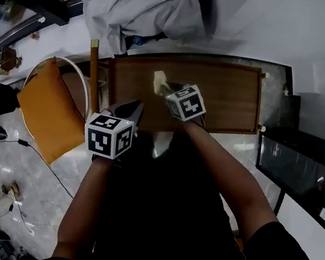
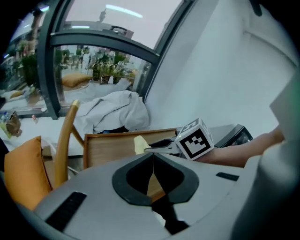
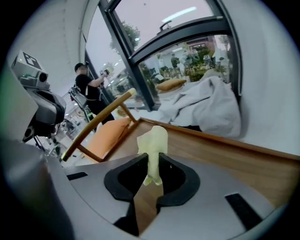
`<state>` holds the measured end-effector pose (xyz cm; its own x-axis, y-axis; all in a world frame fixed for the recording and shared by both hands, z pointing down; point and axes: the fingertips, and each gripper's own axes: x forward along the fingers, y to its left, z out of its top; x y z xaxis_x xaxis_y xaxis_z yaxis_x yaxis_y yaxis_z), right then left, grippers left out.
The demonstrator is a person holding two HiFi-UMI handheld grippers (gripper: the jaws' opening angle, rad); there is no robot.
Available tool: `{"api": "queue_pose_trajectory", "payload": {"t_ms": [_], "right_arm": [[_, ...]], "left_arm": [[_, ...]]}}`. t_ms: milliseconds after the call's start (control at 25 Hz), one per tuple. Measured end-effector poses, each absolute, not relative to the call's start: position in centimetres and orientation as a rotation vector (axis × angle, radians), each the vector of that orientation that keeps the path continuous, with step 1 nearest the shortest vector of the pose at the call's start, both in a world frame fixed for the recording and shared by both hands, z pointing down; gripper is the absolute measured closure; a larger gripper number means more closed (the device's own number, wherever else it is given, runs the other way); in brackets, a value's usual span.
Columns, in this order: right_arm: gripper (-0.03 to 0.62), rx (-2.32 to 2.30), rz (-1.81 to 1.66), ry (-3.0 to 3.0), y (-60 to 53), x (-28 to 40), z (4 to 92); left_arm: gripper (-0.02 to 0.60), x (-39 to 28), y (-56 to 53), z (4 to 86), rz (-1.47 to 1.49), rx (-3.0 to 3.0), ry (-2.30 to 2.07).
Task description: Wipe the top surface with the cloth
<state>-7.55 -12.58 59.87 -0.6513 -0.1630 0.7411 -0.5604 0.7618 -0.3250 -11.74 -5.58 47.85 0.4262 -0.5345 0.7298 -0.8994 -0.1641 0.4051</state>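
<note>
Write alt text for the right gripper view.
The right gripper is shut on a pale yellow cloth that sticks up in front of the wooden table top. Behind it are a crumpled grey sheet, a wooden chair with an orange cushion, and large windows.

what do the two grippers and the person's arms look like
The left gripper and right gripper are pale grey with black fingers. The left cube and right cube are white with black square markers. The person wears a dark short sleeve.
</note>
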Motion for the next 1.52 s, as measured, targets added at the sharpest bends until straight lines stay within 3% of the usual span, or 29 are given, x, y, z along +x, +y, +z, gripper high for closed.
{"api": "queue_pose_trajectory", "payload": {"t_ms": [240, 560, 1080, 1520], "right_arm": [[0.516, 0.396, 0.743, -2.279, -7.4, -20.9, 61.0], [0.516, 0.397, 0.709, -2.209, -7.0, -26.2, 64.4], [0.516, 0.393, 0.638, -2.16, -7.6, -24.1, 65.8], [0.516, 0.468, 0.645, -2.113, -10.5, -14.2, 65.9]], "left_arm": [[0.568, -19.7, -2.2, 47.6, 0.502, 1.818, -1.254], [0.568, -22.9, 0.4, 49.2, 0.503, 1.825, -1.189], [0.568, -22.5, -0.2, 48.8, 0.539, 1.876, -1.167], [0.568, -16.4, -2.3, 48.1, 0.52, 1.886, -1.168]]}}
